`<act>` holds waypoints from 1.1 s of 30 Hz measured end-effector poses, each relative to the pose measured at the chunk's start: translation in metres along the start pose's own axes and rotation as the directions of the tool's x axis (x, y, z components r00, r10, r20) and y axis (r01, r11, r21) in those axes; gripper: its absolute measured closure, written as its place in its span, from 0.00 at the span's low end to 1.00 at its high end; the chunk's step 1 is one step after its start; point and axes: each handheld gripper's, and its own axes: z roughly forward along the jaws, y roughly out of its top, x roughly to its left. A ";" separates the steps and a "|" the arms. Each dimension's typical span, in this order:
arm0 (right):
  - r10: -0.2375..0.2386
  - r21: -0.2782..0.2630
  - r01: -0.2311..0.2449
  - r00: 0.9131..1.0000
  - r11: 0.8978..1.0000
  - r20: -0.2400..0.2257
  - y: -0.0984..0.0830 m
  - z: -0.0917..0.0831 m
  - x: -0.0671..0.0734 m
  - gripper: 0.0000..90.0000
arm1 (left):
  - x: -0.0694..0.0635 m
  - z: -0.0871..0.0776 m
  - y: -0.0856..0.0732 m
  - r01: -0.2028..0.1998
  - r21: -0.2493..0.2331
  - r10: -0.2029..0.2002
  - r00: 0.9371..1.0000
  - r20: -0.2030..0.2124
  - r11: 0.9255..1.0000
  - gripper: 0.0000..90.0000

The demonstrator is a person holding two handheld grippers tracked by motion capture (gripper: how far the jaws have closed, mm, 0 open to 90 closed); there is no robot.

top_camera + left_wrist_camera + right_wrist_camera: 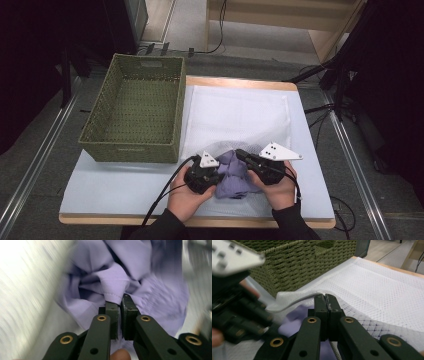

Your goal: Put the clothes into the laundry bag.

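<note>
A crumpled purple cloth (232, 172) lies at the near edge of the table, half inside the mouth of a white mesh bag (235, 115). My left gripper (219, 176) comes in from the left and is shut on a stitched fold of the purple cloth (112, 285), pinched at the jaw tips (120, 300). My right gripper (240, 153) is shut on the rim of the mesh bag (372, 282) and holds that rim lifted (325, 297) above the purple cloth (294, 315). The left gripper (242, 312) shows blurred at the left of the right gripper view.
A green woven basket (132, 150), with nothing in it, stands at the table's left, its wall (287, 265) close behind the bag's mouth. The bag lies spread flat toward the far edge. Cables trail from both grippers over the near edge.
</note>
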 end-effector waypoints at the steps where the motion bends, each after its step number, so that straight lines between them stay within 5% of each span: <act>1: 0.001 -0.008 -0.001 1.000 1.000 -0.002 0.001 -0.001 0.000 1.00 | 0.001 0.002 0.003 0.009 -0.031 -0.009 1.000 0.000 0.999 0.97; 3: 0.002 -0.015 -0.002 1.000 1.000 -0.002 0.002 -0.003 -0.001 1.00 | 0.004 0.010 0.008 0.014 -0.075 -0.017 0.999 -0.034 0.997 0.97; 8: 0.006 -0.008 -0.006 1.000 1.000 0.000 0.001 -0.003 -0.003 1.00 | 0.011 0.023 0.005 0.037 -0.024 -0.038 0.999 -0.032 0.999 0.81; 12: 0.012 -0.004 -0.012 1.000 1.000 0.002 -0.001 -0.002 -0.005 1.00 | 0.017 0.004 -0.001 0.060 -0.028 -0.059 0.998 0.023 0.998 0.59; 16: 0.012 -0.004 -0.012 1.000 1.000 0.005 -0.001 -0.002 -0.006 1.00 | 0.019 -0.026 -0.007 0.035 -0.047 -0.031 0.997 0.072 0.998 0.53; 17: 0.012 -0.004 -0.012 1.000 1.000 0.006 0.000 -0.002 -0.006 1.00 | 0.019 -0.035 -0.009 0.033 -0.057 -0.029 0.996 0.081 0.998 0.54; 19: 0.017 -0.003 -0.017 1.000 1.000 0.009 -0.001 -0.002 -0.006 1.00 | 0.018 -0.046 -0.012 0.023 -0.062 -0.017 0.995 0.095 0.998 0.75; 21: 0.015 -0.004 -0.015 1.000 1.000 0.009 -0.001 -0.001 -0.006 1.00 | 0.012 -0.047 -0.016 0.011 -0.034 -0.006 0.990 0.142 0.999 0.83; 24: 0.016 0.001 -0.016 1.000 1.000 0.006 -0.001 0.001 -0.005 1.00 | -0.003 -0.032 -0.020 -0.047 0.036 0.040 0.983 0.179 0.998 0.95; 28: 0.010 0.001 -0.010 1.000 1.000 0.002 -0.001 0.001 -0.003 1.00 | -0.019 0.003 -0.026 -0.106 0.153 0.073 0.975 0.210 0.982 0.95; 30: 0.011 0.000 -0.011 1.000 1.000 0.001 -0.001 0.000 -0.004 1.00 | -0.023 0.015 -0.025 -0.108 0.182 0.079 0.984 0.161 0.977 0.97; 33: 0.013 -0.001 -0.013 1.000 1.000 0.000 -0.001 -0.001 -0.005 1.00 | -0.016 0.022 -0.016 -0.044 0.165 0.028 0.995 0.096 0.985 1.00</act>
